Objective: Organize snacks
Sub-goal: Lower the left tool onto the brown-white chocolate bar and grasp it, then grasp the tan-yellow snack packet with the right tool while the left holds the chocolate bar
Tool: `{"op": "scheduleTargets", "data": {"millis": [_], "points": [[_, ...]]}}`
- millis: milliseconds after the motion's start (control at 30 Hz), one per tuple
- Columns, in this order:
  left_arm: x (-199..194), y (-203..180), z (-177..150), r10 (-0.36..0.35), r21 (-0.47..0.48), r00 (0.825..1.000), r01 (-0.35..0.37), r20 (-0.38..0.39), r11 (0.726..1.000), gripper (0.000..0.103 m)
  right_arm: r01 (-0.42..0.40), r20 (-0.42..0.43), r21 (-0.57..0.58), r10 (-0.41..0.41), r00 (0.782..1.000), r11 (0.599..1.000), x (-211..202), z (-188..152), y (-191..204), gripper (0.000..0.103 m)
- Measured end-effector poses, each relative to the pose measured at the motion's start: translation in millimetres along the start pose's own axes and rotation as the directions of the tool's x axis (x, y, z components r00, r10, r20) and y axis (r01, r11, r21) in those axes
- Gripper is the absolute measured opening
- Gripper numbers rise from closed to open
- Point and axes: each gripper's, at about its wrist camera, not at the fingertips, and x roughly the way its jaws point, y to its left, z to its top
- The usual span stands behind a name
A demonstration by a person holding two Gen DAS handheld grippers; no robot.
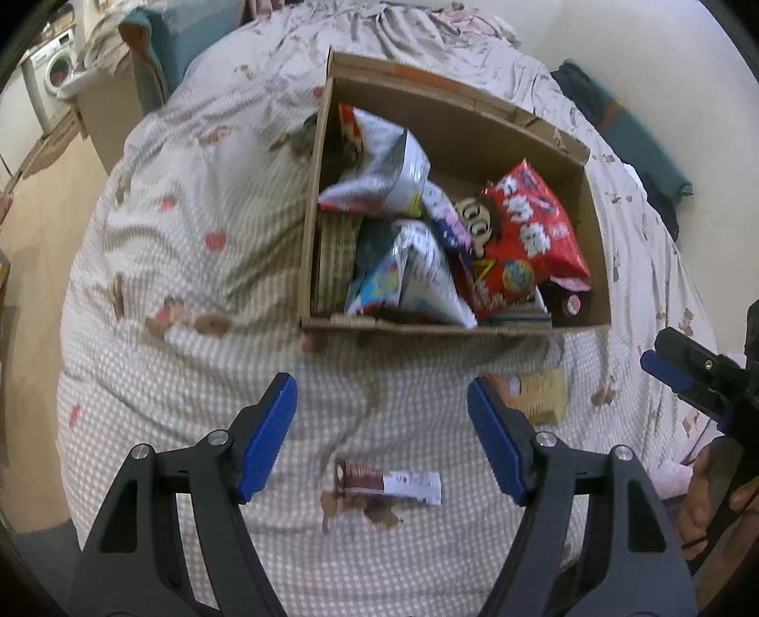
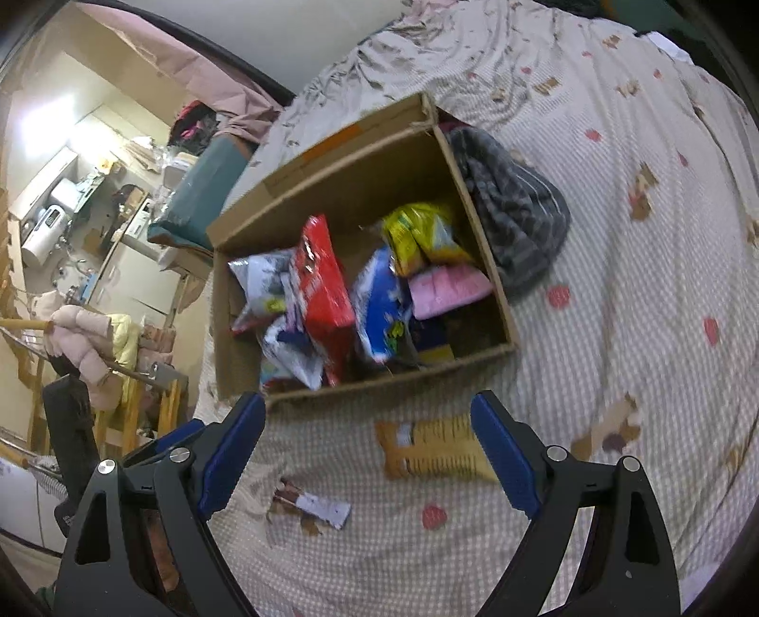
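An open cardboard box (image 1: 474, 118) (image 2: 332, 185) stands on the bed, holding several snack bags, among them a red bag (image 1: 526, 237) (image 2: 322, 294). On the quilt in front of it lie a small brown-and-white bar (image 1: 389, 484) (image 2: 315, 508) and a yellow-orange packet (image 1: 536, 394) (image 2: 431, 451). My left gripper (image 1: 382, 436) is open above the bar with nothing between its blue pads. My right gripper (image 2: 367, 451) is open too, hovering over the yellow-orange packet. It also shows at the right edge of the left wrist view as the right gripper (image 1: 688, 379).
The bed is covered with a checked quilt (image 1: 189, 266) (image 2: 640, 332). A dark striped cloth (image 2: 512, 209) lies against the box's right side. A teal cushion (image 1: 166, 42) sits at the bed's far end. Left of the bed are the floor, shelves and a washing machine (image 1: 52, 76).
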Motion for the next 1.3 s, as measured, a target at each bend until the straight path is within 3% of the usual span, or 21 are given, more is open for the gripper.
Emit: {"op": "scheduleTargets", "data": {"millis": [233, 300, 400, 633, 733, 800, 900, 1033, 1167, 1300], "points": [[21.0, 8.9, -26.2, 0.007, -0.067, 0.992, -0.016, -0.123, 0.998, 0.071, 0.056, -0.045, 0.092, -0.052, 0.998, 0.994, 3.8, -15.9, -24.5, 0.091], [40.1, 9.2, -40.0, -0.023, -0.111, 0.978, -0.001, -0.208, 0.994, 0.069, 0.053, -0.054, 0.113, -0.047, 0.997, 0.992, 5.6, -15.0, -28.7, 0.091], [61.6, 7.1, -53.6, -0.057, -0.168, 0.961, 0.012, -0.269, 0.986, 0.058, 0.066, -0.051, 0.118, -0.060, 0.997, 0.991, 5.4, -14.0, -31.4, 0.091], [92.5, 8.9, -61.1, -0.021, -0.225, 0.954, -0.050, -0.299, 0.973, 0.057, 0.083, -0.058, 0.102, -0.077, 0.995, 0.991, 7.5, -15.5, -30.4, 0.091], [95.8, 3.2, -63.0, 0.025, -0.171, 0.952, -0.080, -0.306, 0.982, 0.048, 0.084, -0.064, 0.108, -0.077, 0.995, 0.991, 10.0, -15.5, -32.6, 0.091], [95.4, -5.5, -65.9, 0.073, -0.096, 0.949, -0.107, -0.306, 0.990, 0.026, 0.085, -0.069, 0.107, -0.078, 0.995, 0.991, 12.4, -14.9, -33.0, 0.091], [92.3, -20.3, -66.7, 0.083, -0.024, 0.950, -0.094, -0.300, 0.995, 0.019, 0.084, -0.075, 0.100, -0.077, 0.994, 0.991, 16.5, -14.1, -30.0, 0.091], [74.2, -32.6, -62.1, 0.056, 0.032, 0.964, -0.049, -0.261, 0.998, 0.016, 0.089, -0.084, 0.083, -0.082, 0.993, 0.993, 20.3, -14.6, -25.8, 0.091], [56.2, -52.0, -53.4, 0.082, 0.146, 0.982, -0.057, -0.172, 0.988, 0.016, 0.091, -0.086, 0.082, -0.083, 0.993, 0.993, 21.0, -14.6, -25.3, 0.091], [49.4, -48.7, -48.5, 0.080, 0.115, 0.982, -0.060, -0.174, 0.991, 0.016, 0.087, -0.084, 0.088, -0.080, 0.993, 0.992, 21.0, -14.8, -26.5, 0.091]]}}
